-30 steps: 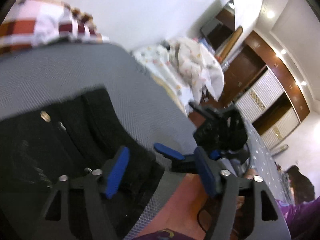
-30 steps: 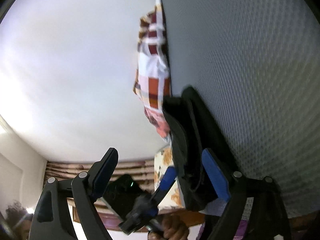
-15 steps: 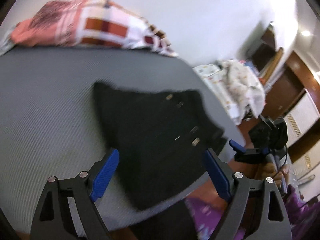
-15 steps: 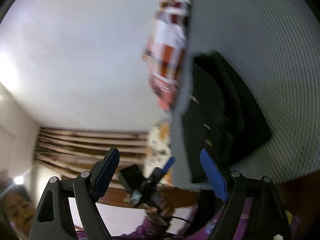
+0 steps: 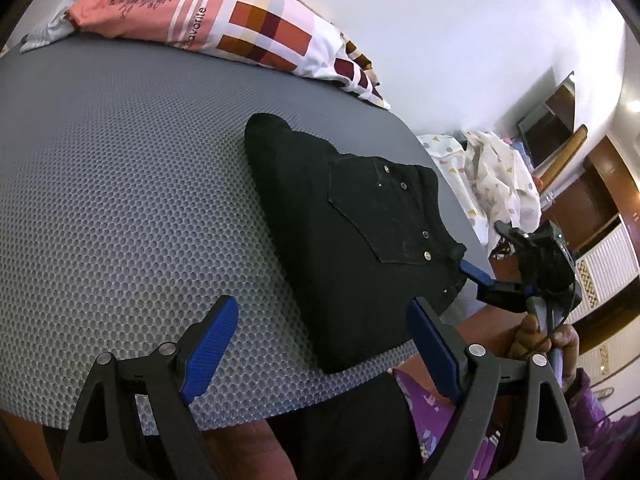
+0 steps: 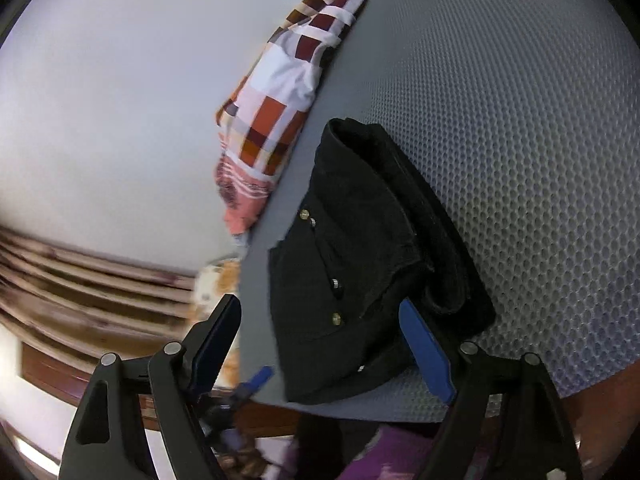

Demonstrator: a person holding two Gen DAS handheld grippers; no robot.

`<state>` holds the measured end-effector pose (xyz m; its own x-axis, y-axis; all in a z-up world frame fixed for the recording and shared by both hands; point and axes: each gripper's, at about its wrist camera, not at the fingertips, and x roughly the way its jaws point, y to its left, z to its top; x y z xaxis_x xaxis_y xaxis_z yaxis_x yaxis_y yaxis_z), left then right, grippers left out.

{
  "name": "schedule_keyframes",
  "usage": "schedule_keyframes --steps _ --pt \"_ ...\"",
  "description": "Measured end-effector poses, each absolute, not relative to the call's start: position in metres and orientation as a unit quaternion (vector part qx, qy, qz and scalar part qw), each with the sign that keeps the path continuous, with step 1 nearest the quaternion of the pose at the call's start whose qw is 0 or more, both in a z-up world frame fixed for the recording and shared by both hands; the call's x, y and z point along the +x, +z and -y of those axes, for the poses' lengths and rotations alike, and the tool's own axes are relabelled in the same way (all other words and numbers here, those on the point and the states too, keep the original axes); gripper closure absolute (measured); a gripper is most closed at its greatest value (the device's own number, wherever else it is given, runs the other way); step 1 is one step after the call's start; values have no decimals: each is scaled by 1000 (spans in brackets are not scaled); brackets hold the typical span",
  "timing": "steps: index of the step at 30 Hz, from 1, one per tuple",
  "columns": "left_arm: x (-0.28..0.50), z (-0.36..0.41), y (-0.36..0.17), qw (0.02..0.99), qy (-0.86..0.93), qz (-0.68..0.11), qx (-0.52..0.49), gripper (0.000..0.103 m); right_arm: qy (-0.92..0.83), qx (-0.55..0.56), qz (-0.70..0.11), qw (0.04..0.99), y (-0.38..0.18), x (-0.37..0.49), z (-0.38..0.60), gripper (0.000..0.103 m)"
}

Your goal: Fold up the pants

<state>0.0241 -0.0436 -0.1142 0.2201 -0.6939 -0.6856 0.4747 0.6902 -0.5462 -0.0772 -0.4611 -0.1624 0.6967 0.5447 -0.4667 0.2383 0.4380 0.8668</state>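
Where folded black pants [image 5: 352, 232] lie, "favorite" printed on pink shirt [image 5: 176, 4]

Folded black pants [image 6: 360, 264] lie mid-frame on the grey tabletop [image 6: 520, 120]; the right claw [image 6: 324, 344] gapes at the frame's bottom, gripping nothing.

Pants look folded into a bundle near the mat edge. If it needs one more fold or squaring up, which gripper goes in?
Right, probably. The right gripper sits open at the black pants; the left gripper hangs back.
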Motion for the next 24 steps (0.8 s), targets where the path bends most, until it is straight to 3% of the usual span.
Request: schedule_keyframes --steps 1,3,6,8,12,16,20,24 --pt "22 44 -113 772 -379 -498 -109 17 94 509 -382 766 -161 -77 459 32" --pt "22 46 -111 773 -382 -495 -109 17 79 496 -390 772 -160 -79 460 68" --pt "21 47 -107 773 -386 -491 -112 17 61 563 -388 728 -187 -89 481 77" --pt "21 46 -107 771 -388 -492 -114 17 82 619 -362 692 -203 -95 490 74" --pt "21 49 -110 767 -386 -500 -110 17 69 604 -373 701 -194 -88 488 65" --pt "23 47 -110 765 -383 -502 -121 17 49 604 -384 696 -191 -90 484 63" --pt "27 42 -109 765 -381 -501 -138 17 63 606 -393 689 -189 -86 470 52" --pt "28 37 -115 759 -376 -511 -148 17 39 625 -373 685 -190 -84 475 52"
